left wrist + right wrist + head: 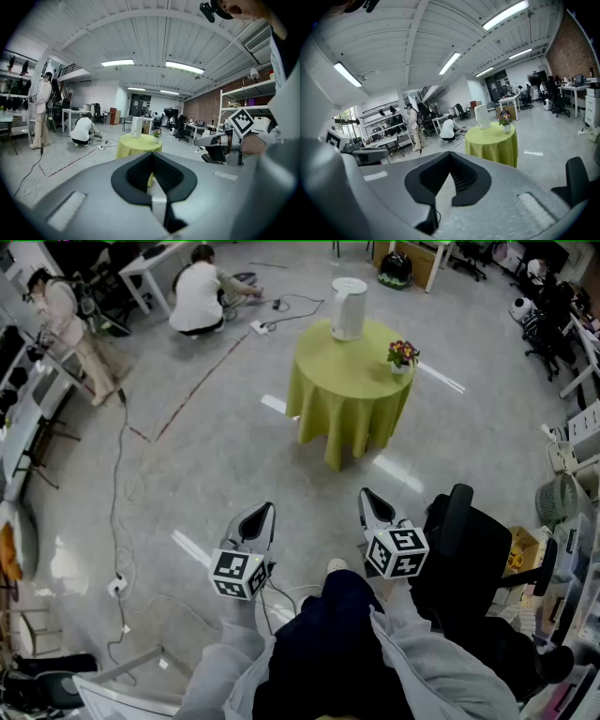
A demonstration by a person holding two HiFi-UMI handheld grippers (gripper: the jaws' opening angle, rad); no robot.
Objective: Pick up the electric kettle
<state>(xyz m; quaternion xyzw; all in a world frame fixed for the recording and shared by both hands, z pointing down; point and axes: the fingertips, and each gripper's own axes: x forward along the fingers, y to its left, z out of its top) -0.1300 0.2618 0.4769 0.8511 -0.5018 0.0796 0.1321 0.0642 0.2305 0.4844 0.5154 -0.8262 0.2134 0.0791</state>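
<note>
The white electric kettle [348,308] stands upright at the far side of a round table draped in a yellow-green cloth [342,395]. Both gripper views also show the kettle [136,127] [482,116], small and far ahead. My left gripper [264,511] and right gripper [366,495] hover side by side over the floor, close to my body and well short of the table. Both point toward it. In the left gripper view the left gripper [152,155] has its jaws together with nothing between them. The right gripper [450,155] looks the same in its own view.
A small pot of flowers [402,355] sits on the table's right edge. A black office chair [461,545] stands just right of me. Cables and a power strip [116,587] lie on the floor at left. One person crouches [197,298] and another stands [61,320] at the far left.
</note>
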